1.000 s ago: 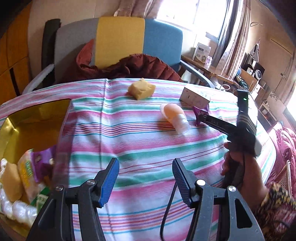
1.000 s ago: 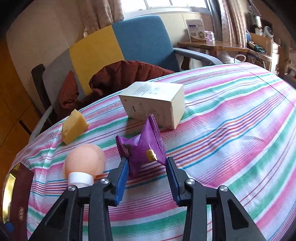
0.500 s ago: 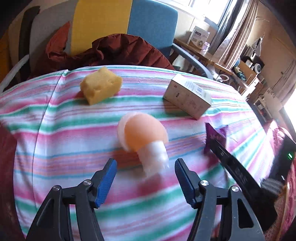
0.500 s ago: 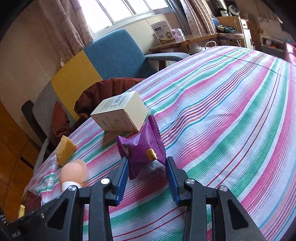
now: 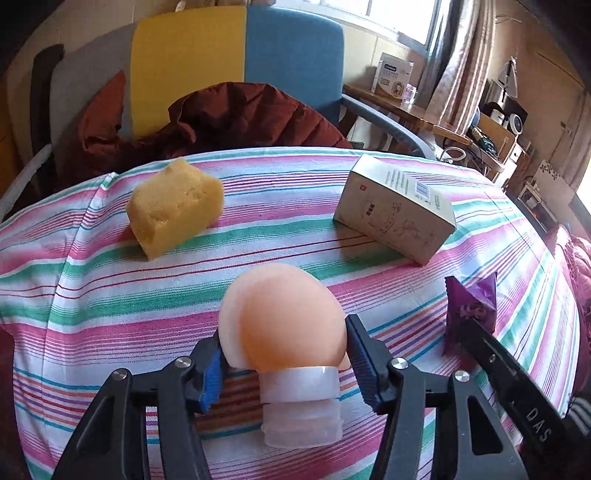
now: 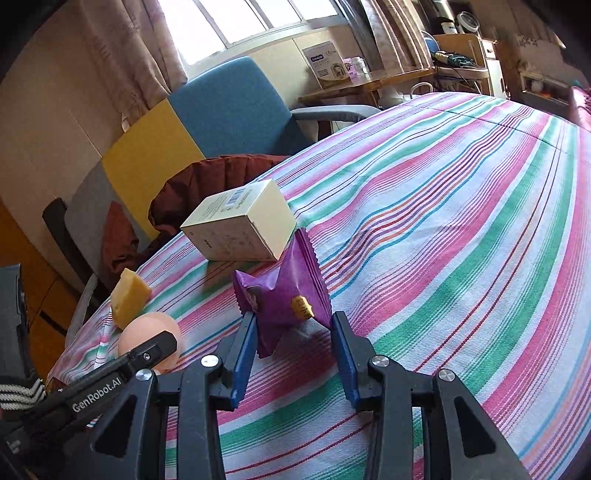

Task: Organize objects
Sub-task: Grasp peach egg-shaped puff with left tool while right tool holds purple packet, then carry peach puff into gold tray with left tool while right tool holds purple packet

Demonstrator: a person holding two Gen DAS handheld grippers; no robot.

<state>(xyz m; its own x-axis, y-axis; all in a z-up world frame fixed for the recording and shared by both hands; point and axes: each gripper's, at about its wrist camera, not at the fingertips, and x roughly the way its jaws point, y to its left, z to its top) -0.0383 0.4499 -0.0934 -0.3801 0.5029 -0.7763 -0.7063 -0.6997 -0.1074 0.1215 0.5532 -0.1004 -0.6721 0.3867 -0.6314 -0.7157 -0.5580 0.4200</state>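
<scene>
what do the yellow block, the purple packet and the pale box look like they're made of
Yellow block: likely foam sponge, matte, with a pitted, porous surface and soft rounded edges.
Purple packet: thin plastic or foil film, slightly glossy, creased, with a zigzag crimped end seal.
Pale box: printed cardboard, matte, with sharp folded edges and a barcode label.

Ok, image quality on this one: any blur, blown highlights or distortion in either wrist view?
Left wrist view: sharp on the peach bottle; window blown white; fisheye bows the striped cloth. Right wrist view: sharp on the purple packet, window overexposed, corners vignetted black.
</scene>
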